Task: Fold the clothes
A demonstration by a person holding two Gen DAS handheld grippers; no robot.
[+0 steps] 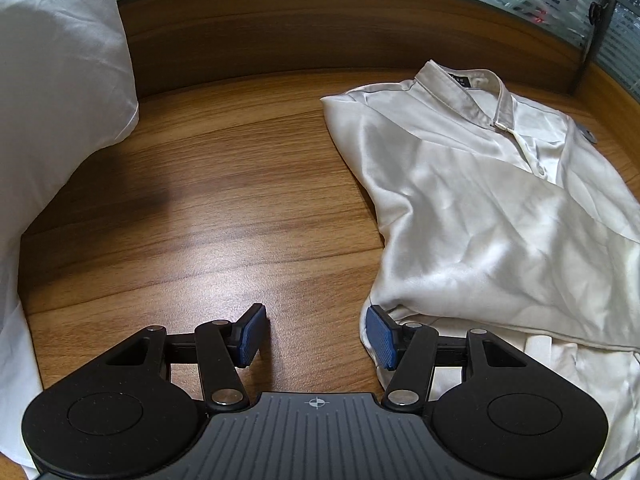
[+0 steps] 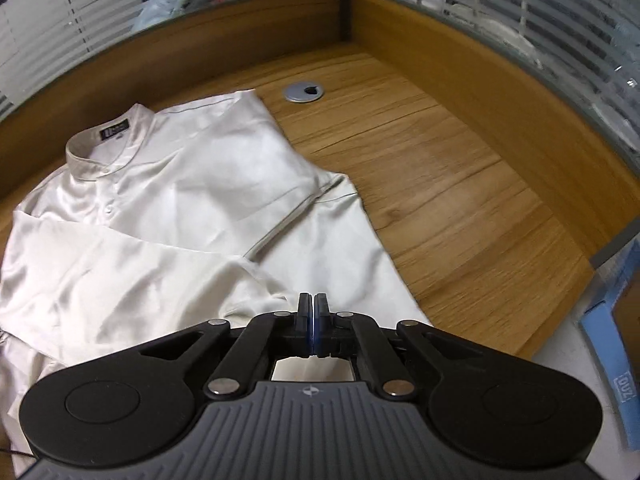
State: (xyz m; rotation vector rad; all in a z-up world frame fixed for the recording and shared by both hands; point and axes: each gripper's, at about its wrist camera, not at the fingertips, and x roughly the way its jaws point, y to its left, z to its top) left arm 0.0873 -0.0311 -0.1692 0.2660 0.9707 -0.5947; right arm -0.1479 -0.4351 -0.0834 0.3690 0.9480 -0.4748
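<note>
a pale cream shirt (image 1: 480, 208) with a satin sheen is seen spread on the wooden worktop (image 1: 224, 208), its front side up. a stand-up band collar (image 1: 464, 96) with a dark label inside is turned toward the far edge of the worktop, and a short button placket runs down from it with small pale buttons. one sleeve has been laid diagonally across the chest, so that a straight folded edge crosses the front, and soft creases and glossy highlights are spread over the fabric. in the right wrist view a darker piped seam is shown along the shoulder and across the sleeve edge. the left gripper (image 1: 318, 338) is held low over the worktop with its jaws wide apart and nothing between them; the shirt lies ahead and to the right of them, and the blue pad of the right-hand jaw is just at the shirt's lower corner, though contact cannot be judged. the right gripper (image 2: 313, 320) is seen with its jaws pressed together above the lower part of the shirt; whether cloth is pinched between them cannot be told. a round grey cable grommet (image 2: 303, 92) is set in the worktop far ahead of these jaws, and a white cloth (image 1: 60, 80) lies far to the left of the left jaws.
</note>
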